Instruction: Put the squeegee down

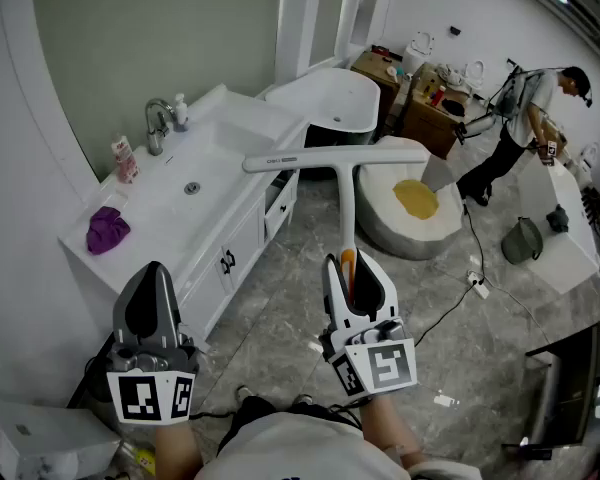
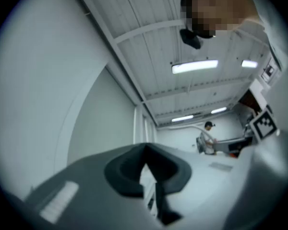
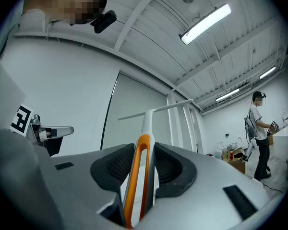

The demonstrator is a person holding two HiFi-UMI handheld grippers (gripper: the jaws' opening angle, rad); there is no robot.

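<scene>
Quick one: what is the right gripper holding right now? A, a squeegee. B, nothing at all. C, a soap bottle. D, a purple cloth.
A: the right gripper is shut on the squeegee, its pads pressing the orange-and-white handle from both sides.

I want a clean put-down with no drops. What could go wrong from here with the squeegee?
1. The right hand-held gripper clamps the squeegee only at its orange handle end. The long shaft and wide blade stick far out, so it may swing or slip in the jaws when tilted.
2. In the head view the blade appears close to the edge of the vanity counter. Laid there carelessly, it might overhang the edge and fall to the floor.
</scene>
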